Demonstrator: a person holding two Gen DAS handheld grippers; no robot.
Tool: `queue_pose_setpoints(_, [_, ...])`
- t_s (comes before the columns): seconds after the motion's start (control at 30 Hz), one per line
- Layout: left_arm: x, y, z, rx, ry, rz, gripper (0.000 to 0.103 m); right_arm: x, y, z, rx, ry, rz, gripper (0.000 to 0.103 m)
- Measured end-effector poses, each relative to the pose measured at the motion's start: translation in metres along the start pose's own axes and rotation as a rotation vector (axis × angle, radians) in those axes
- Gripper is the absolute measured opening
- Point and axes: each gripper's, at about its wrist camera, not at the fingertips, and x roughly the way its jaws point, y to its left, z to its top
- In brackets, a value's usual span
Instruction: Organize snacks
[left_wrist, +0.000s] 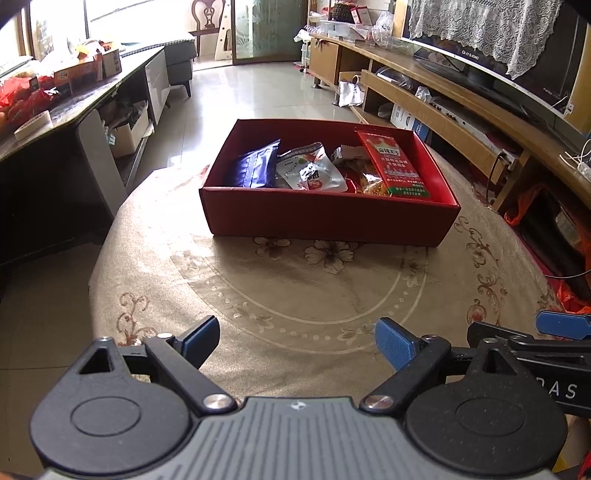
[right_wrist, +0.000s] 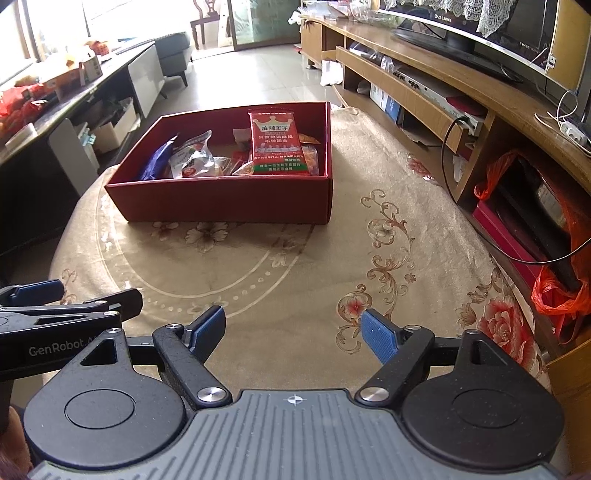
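Your red box (left_wrist: 328, 218) sits on the table (left_wrist: 258, 295), toward its far edge, open at the top and well apart from both tools. Its card walls are plain red outside and in. Along the left wall a blue pouch (left_wrist: 255, 168) leans on edge. Just beside it lies a silver packet (left_wrist: 314, 173) with a red and white print, crumpled. At the right end a long red packet (left_wrist: 393, 164) rests tilted on the heap, with a crown, white characters and a green band at its foot. Under it you can see orange and clear wrappers (left_wrist: 371, 182), too jumbled to tell apart.

Your left hand-held gripper (left_wrist: 297, 341) hangs over the near edge with its blue pads wide apart, holding nothing. Your right hand-held gripper (right_wrist: 293, 332) is just beside it, equally wide and bare.
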Motion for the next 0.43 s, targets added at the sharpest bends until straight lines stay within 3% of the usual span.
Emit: queue_pose_setpoints(0.43, [-0.0018,-0.0004,-0.0013,-0.003,-0.022,0.014,0.088,0.0008,0.0003,0.001,-0.001,0.0,0.002,0.086])
